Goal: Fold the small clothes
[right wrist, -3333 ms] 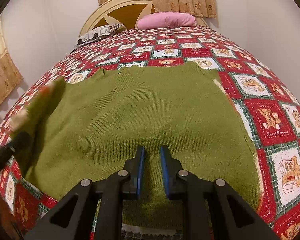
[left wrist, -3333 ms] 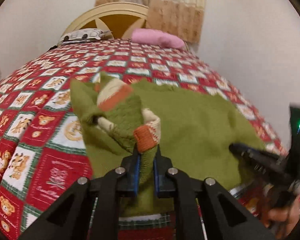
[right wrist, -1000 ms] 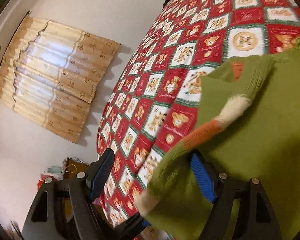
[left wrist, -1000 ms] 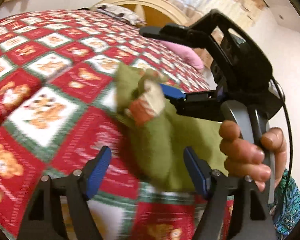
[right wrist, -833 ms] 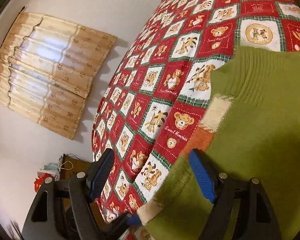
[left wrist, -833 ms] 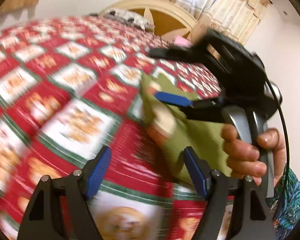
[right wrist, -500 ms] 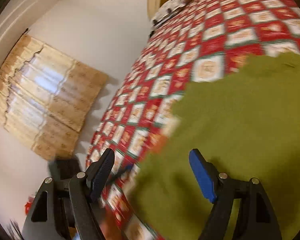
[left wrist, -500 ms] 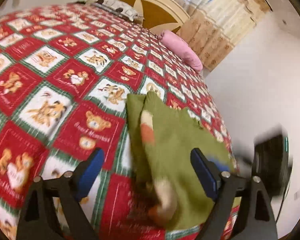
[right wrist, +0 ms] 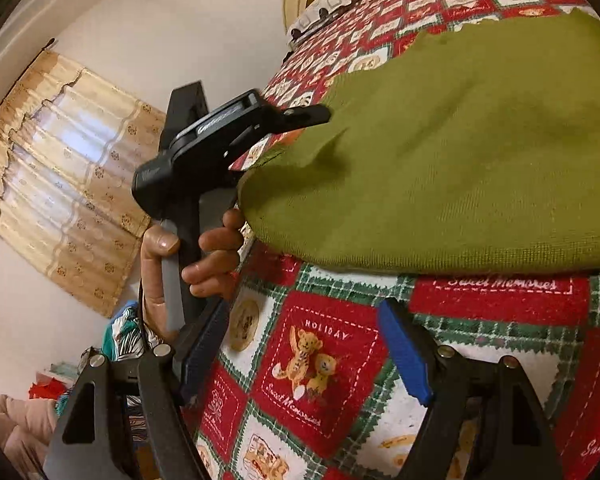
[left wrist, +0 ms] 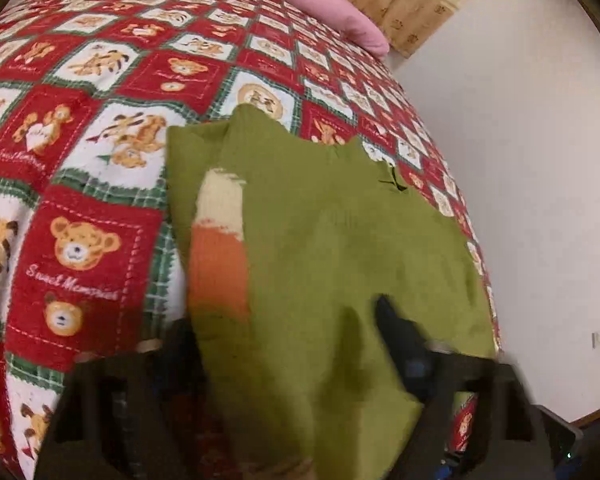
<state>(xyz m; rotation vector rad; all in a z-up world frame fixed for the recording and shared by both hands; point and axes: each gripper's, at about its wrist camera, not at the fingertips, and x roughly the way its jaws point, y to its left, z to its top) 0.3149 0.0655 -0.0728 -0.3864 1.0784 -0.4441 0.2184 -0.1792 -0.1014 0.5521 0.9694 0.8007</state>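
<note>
Left gripper [left wrist: 284,364]: fingers closing around the green sweater [left wrist: 320,240], not yet clamped.
Right gripper [right wrist: 304,354]: fingers apart, empty.
Risk: folded sleeve [left wrist: 220,240] may slip loose.

Left wrist view looks down close over the green sweater [left wrist: 340,248] toward the headboard; right wrist view faces leftward across the bed [right wrist: 308,368], sharing that sweater.

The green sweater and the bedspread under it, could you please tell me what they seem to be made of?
The green sweater looks like knitted yarn, likely wool or acrylic: fine ribbed stitches, matte, with a cream and orange cuff. The bedspread looks like soft, fuzzy fleece or flannel, printed with bears.
</note>
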